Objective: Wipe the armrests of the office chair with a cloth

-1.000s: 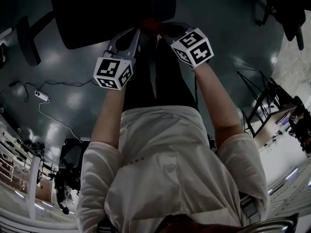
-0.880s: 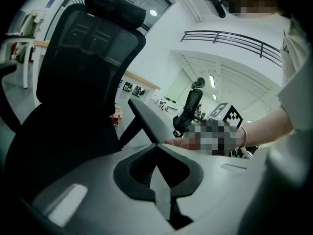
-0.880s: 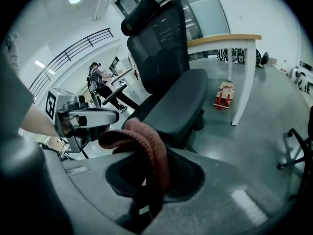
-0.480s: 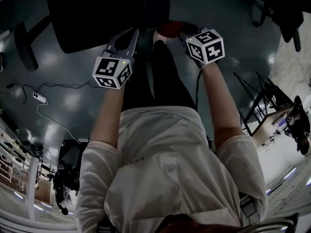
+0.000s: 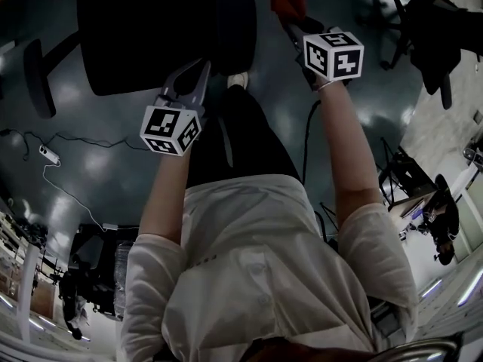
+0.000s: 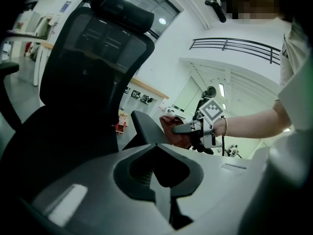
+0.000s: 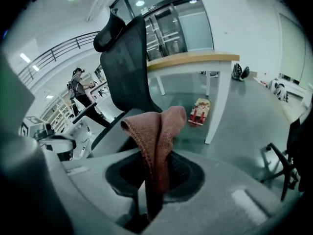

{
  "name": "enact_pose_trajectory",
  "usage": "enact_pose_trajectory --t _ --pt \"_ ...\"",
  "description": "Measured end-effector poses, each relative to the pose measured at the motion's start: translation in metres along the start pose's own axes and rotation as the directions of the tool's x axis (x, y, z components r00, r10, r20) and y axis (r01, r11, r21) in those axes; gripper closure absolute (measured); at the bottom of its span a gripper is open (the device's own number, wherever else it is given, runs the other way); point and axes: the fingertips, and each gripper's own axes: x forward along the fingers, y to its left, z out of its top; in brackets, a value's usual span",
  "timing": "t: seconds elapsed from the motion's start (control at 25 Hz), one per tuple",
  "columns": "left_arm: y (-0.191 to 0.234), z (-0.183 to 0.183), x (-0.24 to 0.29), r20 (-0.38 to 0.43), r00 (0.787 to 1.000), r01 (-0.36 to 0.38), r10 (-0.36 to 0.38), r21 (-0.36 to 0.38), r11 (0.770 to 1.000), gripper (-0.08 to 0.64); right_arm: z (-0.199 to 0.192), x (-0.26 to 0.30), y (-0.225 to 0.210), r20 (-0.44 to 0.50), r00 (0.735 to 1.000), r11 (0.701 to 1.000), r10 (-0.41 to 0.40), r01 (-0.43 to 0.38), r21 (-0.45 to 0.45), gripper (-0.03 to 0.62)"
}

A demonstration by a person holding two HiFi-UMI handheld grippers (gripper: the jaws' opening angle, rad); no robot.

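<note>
Matt, rough looped weave on cloth [image 7: 155, 141] | fine matt mesh across office chair [image 6: 93, 53] back | smooth dull plastic on armrest [image 6: 145, 129] | high gloss, bright reflections on floor [image 5: 113, 164] | pale wood on tabletop [image 7: 193, 58] | thin white fabric, softly creased, on shirt [image 5: 264, 277]

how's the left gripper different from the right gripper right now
The right gripper is shut on a red-brown cloth; the left gripper is shut with nothing between its jaws. The right gripper reaches farther out, past the side of the office chair; the left gripper is held closer to the person. Both carry a marker cube and face the chair.
</note>
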Motion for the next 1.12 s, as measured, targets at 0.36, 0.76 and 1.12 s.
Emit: enact_pose_trajectory --t 0.36,0.76,1.12 --pt "0.026 0.020 0.002 0.089 0.992 -0.082 0.089 -0.080 0.993 0.545 0.103 0.069 0.019 0.038 0.998 0.984 0.049 -0.042 -0.172 0.537" --pt "0.046 0.013 -0.016 0.110 0.985 -0.119 0.133 -0.131 0.984 0.545 0.128 0.118 0.072 -0.077 0.995 0.915 0.066 -0.091 -0.393 0.537" --pt "0.071 0.005 -0.038 0.109 0.980 -0.148 0.166 -0.161 0.976 0.545 0.123 0.134 0.134 -0.173 0.984 0.755 0.045 -0.147 -0.639 0.537"
